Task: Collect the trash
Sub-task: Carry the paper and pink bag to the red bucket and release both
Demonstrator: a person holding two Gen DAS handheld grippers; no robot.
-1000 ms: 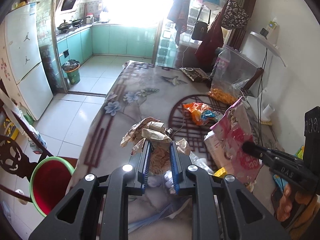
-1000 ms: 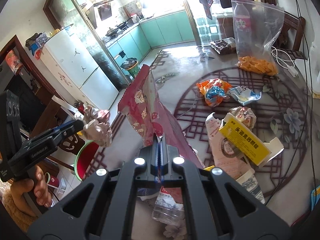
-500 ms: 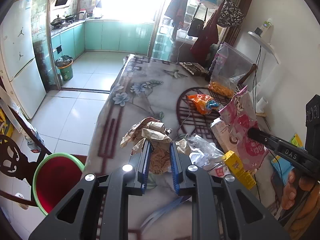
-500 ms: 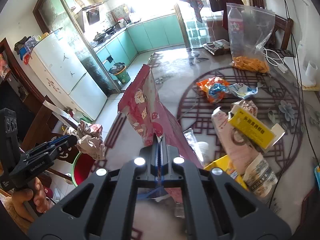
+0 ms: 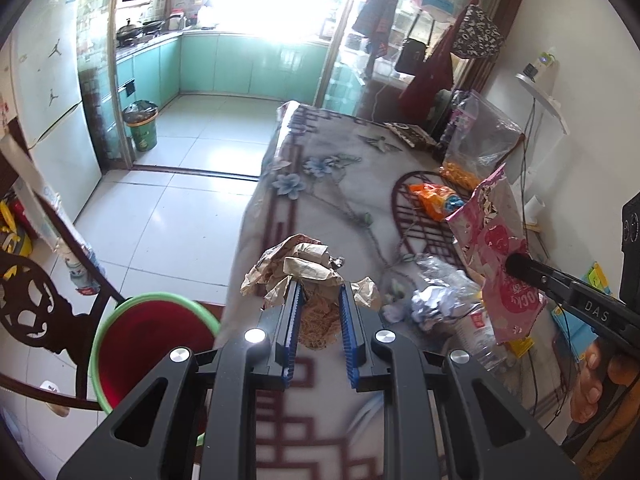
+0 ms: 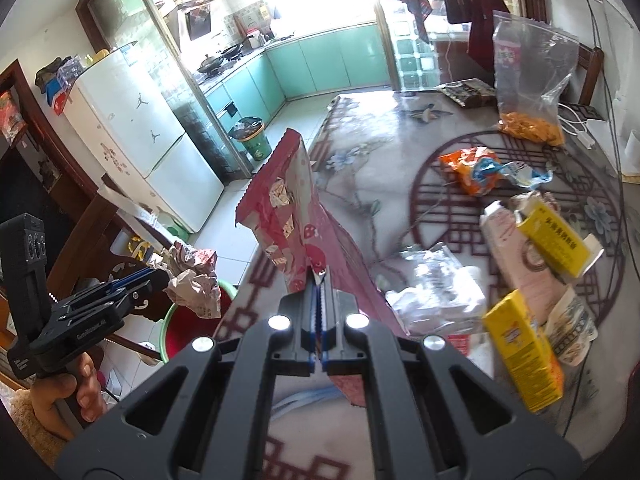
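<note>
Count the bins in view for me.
2: a red bin with a green rim on the floor beside the table, and a green bin far off at the kitchen doorway. Others may be hidden.

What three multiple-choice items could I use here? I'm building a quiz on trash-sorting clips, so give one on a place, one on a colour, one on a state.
1. Where is the red bin with the green rim?
A. On the floor beside the table's edge
B. On the table
C. On the fridge

2. What colour is the snack bag held by the right tool?
A. Blue
B. Pink-red
C. Black

3. How is the crumpled brown paper?
A. Lying flat on the table
B. Already in the bin
C. Pinched in the left tool

Answers:
1 A: the left wrist view shows it on the floor tiles below the table's edge.
2 B: both views show a pink-red wrapper.
3 C: the blue pads clamp the wad on both sides, above the table.
</note>
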